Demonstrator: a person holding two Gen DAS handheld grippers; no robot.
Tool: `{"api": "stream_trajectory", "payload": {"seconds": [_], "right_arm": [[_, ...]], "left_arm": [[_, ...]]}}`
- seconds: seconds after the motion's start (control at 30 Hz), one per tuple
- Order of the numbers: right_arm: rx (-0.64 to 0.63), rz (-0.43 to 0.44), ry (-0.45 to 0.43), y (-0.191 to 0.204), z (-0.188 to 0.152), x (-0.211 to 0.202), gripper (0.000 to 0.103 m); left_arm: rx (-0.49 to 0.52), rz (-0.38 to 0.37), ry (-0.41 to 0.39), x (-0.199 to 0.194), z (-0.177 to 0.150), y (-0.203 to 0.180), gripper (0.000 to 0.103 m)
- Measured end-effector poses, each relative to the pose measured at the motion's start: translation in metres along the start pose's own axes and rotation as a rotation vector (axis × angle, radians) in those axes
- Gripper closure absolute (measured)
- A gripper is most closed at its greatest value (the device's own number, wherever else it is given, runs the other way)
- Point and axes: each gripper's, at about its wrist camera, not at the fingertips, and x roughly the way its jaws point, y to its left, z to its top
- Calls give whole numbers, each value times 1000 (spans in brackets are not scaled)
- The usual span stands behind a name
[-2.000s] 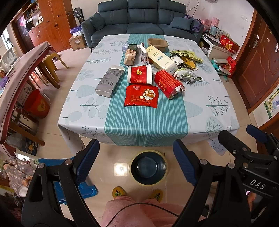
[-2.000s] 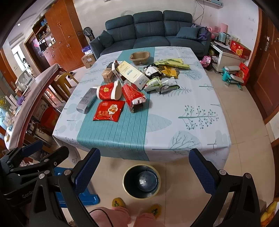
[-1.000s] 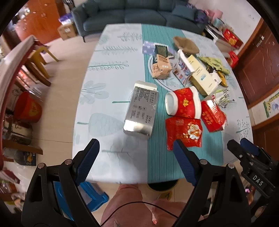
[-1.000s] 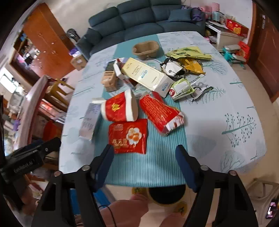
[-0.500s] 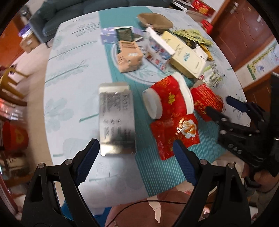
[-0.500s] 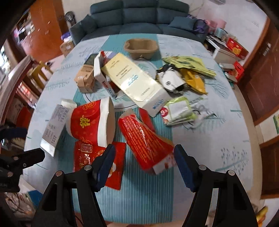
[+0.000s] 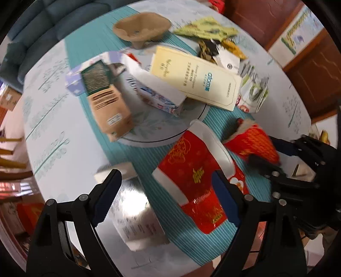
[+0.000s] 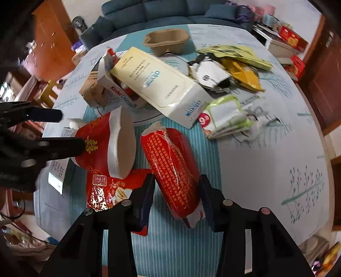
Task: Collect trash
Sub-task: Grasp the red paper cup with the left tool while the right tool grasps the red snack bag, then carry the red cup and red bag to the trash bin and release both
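Observation:
Trash lies on a table with a teal-striped cloth. My right gripper is open, its fingers on either side of a red cylindrical snack packet, which also shows in the left wrist view. My left gripper is open, hovering over a red paper cup stack and a silver box. The cup stack lies on a flat red packet.
Farther back lie a cream carton, a Kinder box, a brown box, a pulp bowl, and white, green and yellow wrappers. A sofa stands behind the table.
Both grippers moved forward and down from above the floor bin to close over the table. The right gripper narrowed and now straddles the red cylindrical packet.

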Motion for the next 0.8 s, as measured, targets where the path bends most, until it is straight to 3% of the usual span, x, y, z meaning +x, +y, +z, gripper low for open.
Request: {"api": "stream_trajectory", "payload": {"seconds": [0.13, 0.3, 0.37, 0.5, 0.8], "right_arm": [[68, 6, -19, -8, -10, -12, 65], [118, 20, -43, -12, -22, -32, 67], [132, 23, -47, -13, -26, -40, 68], [152, 35, -59, -14, -33, -53, 69], [172, 45, -93, -4, -45, -91, 71]], "left_arm": [[39, -22, 32, 18, 11, -4, 21], [27, -126, 82, 33, 18, -6, 38], [24, -161, 99, 37, 19, -8, 40], [36, -177, 80, 37, 20, -15, 52], [-53, -183, 0, 12, 13, -7, 56]]}}
